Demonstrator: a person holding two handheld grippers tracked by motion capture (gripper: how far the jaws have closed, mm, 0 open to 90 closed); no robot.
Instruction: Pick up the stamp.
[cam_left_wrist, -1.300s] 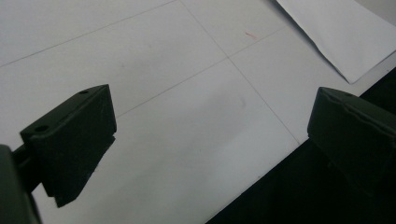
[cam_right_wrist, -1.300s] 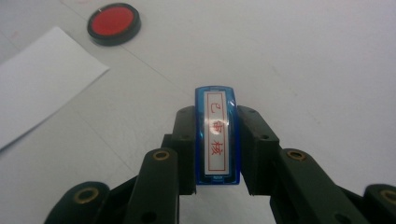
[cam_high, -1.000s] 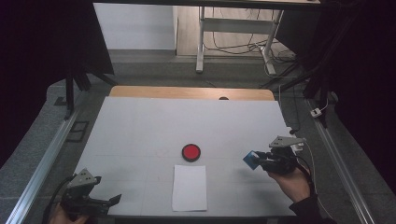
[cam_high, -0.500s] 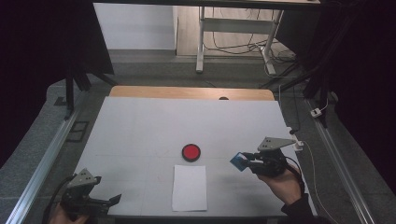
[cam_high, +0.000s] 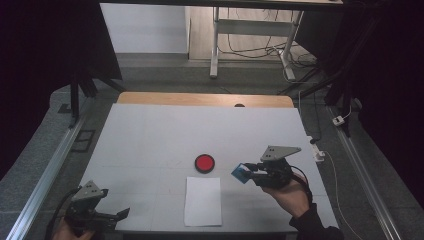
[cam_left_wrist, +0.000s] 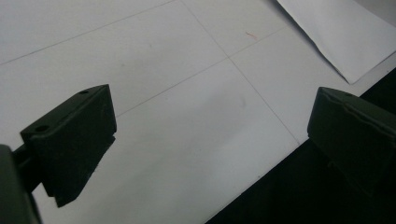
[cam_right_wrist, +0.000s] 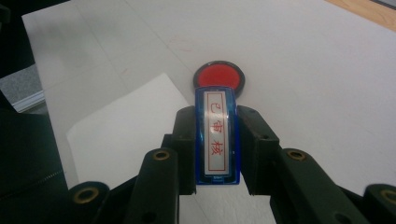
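Just right of the red ink pad (cam_high: 204, 163), the right gripper (cam_high: 248, 172) holds a small blue stamp (cam_right_wrist: 216, 136) off the table, jaws clenched on its two long sides, red-lettered label facing up toward the gripper camera. Stamp looks like hard plastic: stiff, light, probably smooth-sided, so likely to twist or slip if pinched near one end; the present mid-body hold across the narrow width seems the sound place. White sheet of paper (cam_high: 203, 201) lies flat just below the ink pad, thin and light, apt to slide under a press. Left gripper (cam_high: 120, 214), far to the lower left of the ink pad, has its jaws spread wide with nothing between them.
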